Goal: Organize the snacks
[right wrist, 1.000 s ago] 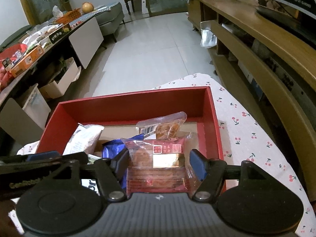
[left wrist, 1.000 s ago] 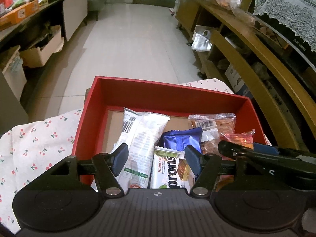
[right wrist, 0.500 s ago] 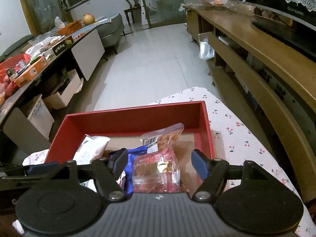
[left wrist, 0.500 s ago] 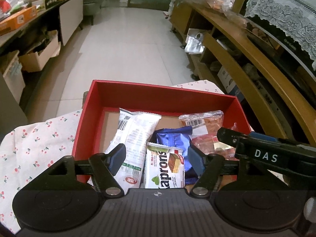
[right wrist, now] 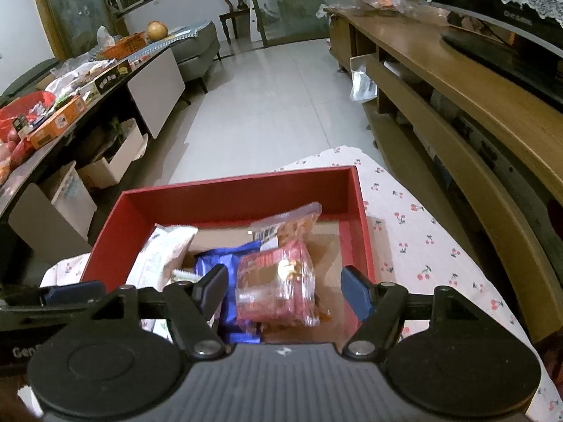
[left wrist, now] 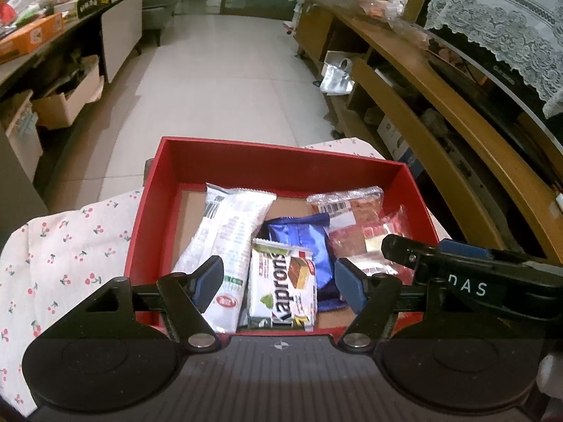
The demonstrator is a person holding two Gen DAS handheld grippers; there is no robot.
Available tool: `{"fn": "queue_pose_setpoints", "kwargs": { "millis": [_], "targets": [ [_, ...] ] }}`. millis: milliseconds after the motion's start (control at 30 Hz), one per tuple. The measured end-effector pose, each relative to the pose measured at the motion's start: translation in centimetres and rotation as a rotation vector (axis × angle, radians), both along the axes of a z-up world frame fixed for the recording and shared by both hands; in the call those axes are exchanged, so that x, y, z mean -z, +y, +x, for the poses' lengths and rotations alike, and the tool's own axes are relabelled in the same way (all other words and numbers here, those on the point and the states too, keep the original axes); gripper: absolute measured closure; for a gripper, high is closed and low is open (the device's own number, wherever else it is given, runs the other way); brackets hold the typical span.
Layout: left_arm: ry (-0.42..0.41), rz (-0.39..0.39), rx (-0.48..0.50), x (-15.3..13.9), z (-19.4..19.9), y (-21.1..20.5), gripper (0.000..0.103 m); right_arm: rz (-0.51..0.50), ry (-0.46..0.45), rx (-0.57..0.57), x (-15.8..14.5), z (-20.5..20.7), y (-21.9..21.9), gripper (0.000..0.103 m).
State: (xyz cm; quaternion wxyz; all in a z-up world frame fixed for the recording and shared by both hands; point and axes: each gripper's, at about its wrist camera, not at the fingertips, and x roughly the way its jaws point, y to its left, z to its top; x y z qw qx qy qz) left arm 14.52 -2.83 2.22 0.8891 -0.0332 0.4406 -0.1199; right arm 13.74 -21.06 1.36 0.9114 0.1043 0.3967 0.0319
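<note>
Snack packets [right wrist: 274, 288] in red box [right wrist: 232, 193]

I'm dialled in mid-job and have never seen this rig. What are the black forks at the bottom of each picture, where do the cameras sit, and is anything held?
Each fork is a hand-held two-finger gripper with a camera looking along its fingers. One picture shows the left gripper, the other the right gripper. Both have just been opening and grip nothing. Below them a red box on a cherry-print cloth holds a white packet, a Kaprons wafer, a blue packet and red packets.
</note>
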Motion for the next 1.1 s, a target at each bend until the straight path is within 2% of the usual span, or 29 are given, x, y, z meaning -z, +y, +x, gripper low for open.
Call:
{"fn": "queue_pose_setpoints", "kwargs": {
  "millis": [300, 500, 767, 967, 1100],
  "targets": [
    [0.03, 0.001, 0.025, 0.3, -3.1, 0.8, 0.022, -0.013, 0.032, -0.042, 0.2, -3.6, 0.5, 0.022],
    [0.082, 0.009, 0.022, 1.7, -4.6, 2.1, 0.021, -0.033, 0.073, -0.082, 0.9, -5.7, 1.1, 0.022],
    [0.145, -0.028, 0.048, 3.8, -3.8, 3.3, 0.018, -0.007, 0.093, -0.101, 1.0, -7.4, 0.8, 0.022],
    [0.164, -0.004, 0.106, 5.5, -2.6, 2.4, 0.018, -0.012, 0.121, -0.09, 1.7, -7.4, -0.1, 0.021],
    [0.207, -0.005, 0.127, 6.4, -2.5, 2.3, 0.018, -0.001, 0.142, -0.077, 2.1, -7.5, -1.2, 0.021]
  ]
}}
